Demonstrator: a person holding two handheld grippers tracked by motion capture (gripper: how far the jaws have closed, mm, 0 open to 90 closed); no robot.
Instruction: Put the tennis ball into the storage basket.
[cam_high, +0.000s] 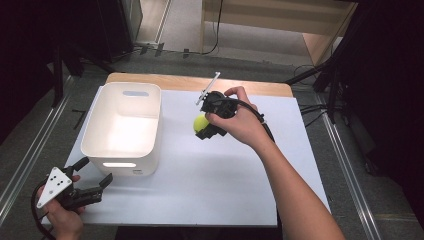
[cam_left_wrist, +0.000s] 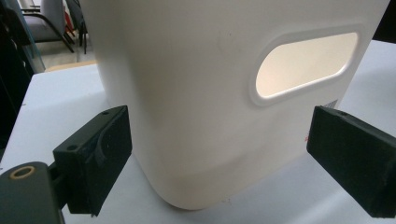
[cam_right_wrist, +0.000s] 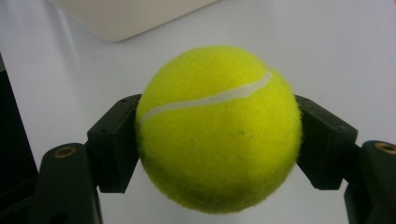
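A yellow tennis ball (cam_high: 201, 122) (cam_right_wrist: 218, 128) is clamped between the two black jaws of my right gripper (cam_high: 202, 126) (cam_right_wrist: 219, 140), which is shut on it just above the white table top, right of the bin. The white plastic bin (cam_high: 123, 127) (cam_left_wrist: 196, 93) stands at the table's left, with an oval handle hole (cam_left_wrist: 306, 65) in its near wall. My left gripper (cam_high: 95, 177) (cam_left_wrist: 224, 158) is held at the near left corner, open, its jaws spread wide and pointing at the bin's near wall with nothing between them.
The white board (cam_high: 225, 175) covers a wooden table (cam_high: 175, 80). Dark frames and metal rails (cam_high: 30, 150) run along both sides. A cable (cam_high: 262, 122) trails from the right gripper over the forearm.
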